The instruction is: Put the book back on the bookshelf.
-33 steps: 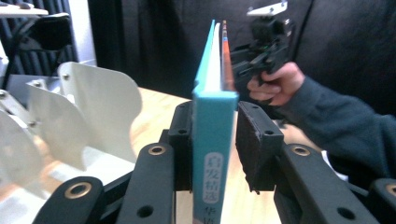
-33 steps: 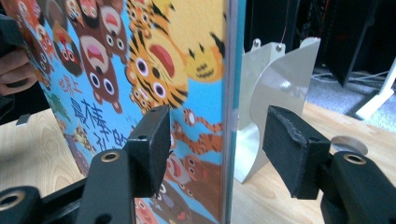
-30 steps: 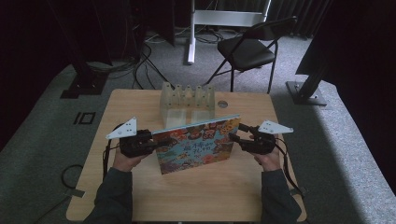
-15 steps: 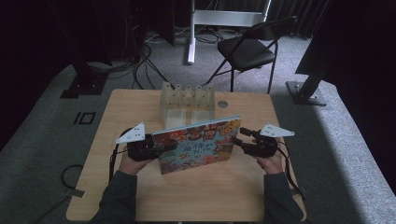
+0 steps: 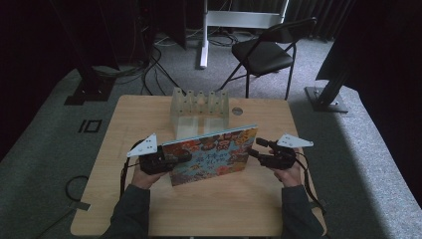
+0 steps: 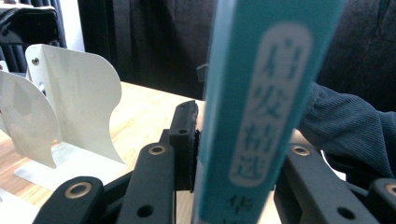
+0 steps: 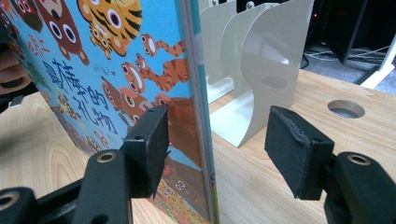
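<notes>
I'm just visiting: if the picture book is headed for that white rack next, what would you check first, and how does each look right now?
1. Left gripper clamped on the picture book at its spine: ok.
2. Right gripper gripping the other edge: not ok; one jaw sits by the cover, the other stands apart.
3. Book upright: ok, slightly tilted.
4. Divider rack close behind the book: ok.
5. A slot free: cannot tell.
6. Table bare in front of the book: ok.
</notes>
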Available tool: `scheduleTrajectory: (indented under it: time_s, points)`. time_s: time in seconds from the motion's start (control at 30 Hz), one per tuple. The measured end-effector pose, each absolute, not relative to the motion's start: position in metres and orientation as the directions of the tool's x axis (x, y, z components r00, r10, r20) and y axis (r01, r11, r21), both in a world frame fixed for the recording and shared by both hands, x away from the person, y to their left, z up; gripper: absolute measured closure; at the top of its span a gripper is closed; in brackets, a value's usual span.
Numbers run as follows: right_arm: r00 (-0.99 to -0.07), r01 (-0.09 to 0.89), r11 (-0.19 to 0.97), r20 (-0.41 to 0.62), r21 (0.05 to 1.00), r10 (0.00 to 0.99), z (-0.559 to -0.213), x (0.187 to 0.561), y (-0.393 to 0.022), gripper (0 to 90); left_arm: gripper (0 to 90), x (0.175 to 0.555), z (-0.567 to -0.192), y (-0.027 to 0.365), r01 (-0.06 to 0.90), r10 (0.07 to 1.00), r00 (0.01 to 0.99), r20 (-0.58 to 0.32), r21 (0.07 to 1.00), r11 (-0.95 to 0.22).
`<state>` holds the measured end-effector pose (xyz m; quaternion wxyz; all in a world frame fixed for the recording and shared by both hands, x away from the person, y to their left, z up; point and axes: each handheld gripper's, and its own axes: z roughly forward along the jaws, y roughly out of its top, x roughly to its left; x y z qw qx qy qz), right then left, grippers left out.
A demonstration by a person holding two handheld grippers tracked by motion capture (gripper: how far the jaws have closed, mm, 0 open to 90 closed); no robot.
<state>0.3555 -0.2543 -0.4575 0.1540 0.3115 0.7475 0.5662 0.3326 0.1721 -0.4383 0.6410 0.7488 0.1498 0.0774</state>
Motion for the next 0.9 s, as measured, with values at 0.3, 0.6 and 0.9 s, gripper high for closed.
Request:
scheduleTrajectory:
  time_s: [0.3, 0.6, 0.9]
  points:
    - [-0.755, 0.298, 0.161, 0.129, 0.941, 0.643, -0.460, 0.357, -0.255, 39.3, 76.9, 0.325, -0.445, 0.166, 0.104, 0.338, 0.939, -0.057, 0.987, -0.123]
    - [-0.743, 0.293, 0.155, 0.122, 0.944, 0.658, -0.461, 0.358, -0.254, 39.2, 80.2, 0.311, -0.444, 0.159, 0.048, 0.378, 0.926, 0.015, 0.987, -0.156]
    - [-0.739, 0.287, 0.165, 0.108, 0.944, 0.665, -0.460, 0.357, -0.255, 38.7, 77.0, 0.300, -0.454, 0.152, 0.058, 0.402, 0.916, -0.013, 0.993, -0.098]
